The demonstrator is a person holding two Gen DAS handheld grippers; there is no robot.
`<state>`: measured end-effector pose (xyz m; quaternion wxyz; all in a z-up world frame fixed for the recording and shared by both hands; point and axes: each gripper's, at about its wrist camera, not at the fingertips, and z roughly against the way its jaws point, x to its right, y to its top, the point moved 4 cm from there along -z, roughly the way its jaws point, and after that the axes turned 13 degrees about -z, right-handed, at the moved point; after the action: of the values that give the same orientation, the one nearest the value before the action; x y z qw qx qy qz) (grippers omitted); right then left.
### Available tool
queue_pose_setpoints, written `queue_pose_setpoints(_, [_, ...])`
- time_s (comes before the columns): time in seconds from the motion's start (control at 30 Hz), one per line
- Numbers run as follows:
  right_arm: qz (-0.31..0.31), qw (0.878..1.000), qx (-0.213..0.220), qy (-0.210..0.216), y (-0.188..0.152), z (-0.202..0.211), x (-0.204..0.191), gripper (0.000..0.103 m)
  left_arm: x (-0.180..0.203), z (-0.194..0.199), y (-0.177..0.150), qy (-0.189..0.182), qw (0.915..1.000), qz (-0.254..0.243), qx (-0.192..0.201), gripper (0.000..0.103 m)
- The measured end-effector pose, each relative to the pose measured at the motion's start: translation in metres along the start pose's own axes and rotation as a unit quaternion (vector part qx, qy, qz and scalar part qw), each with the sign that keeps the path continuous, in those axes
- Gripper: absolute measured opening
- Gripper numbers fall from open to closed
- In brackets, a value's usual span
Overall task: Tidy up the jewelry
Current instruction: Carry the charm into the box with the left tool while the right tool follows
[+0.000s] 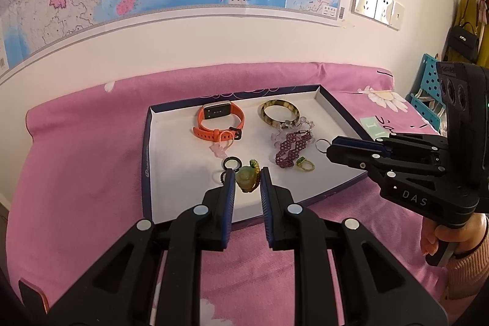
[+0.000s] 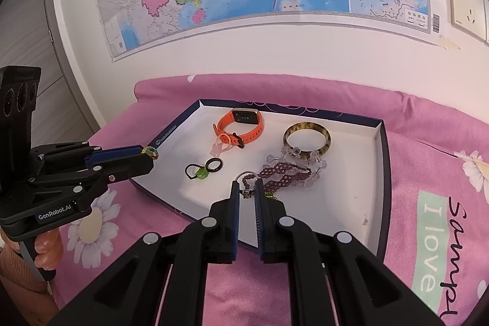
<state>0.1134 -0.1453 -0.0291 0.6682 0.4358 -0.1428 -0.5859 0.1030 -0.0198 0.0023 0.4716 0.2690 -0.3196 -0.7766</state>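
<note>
Hovering over the shallow white cardboard box tray (image 1: 171, 142) on the pink bed, the left gripper (image 1: 247, 173) pinches a green-and-yellow beaded ring while the right gripper (image 2: 246, 188) pinches a silver keyring, probably for sorting.

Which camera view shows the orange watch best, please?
The left wrist view: the orange watch faces the camera there, so its lit screen and buckled strap are clear. The right wrist view shows it from the side, with the dark screen edge-on and the strap loop visible.
</note>
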Motion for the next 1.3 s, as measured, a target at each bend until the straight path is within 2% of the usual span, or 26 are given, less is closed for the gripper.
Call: queue_pose_setpoints(1.3, [-0.020,1.000,-0.021,-0.013,0.000,-0.021,0.015,0.008,0.001,-0.028,-0.004,0.004,0.9995,0.007,-0.029,0.017])
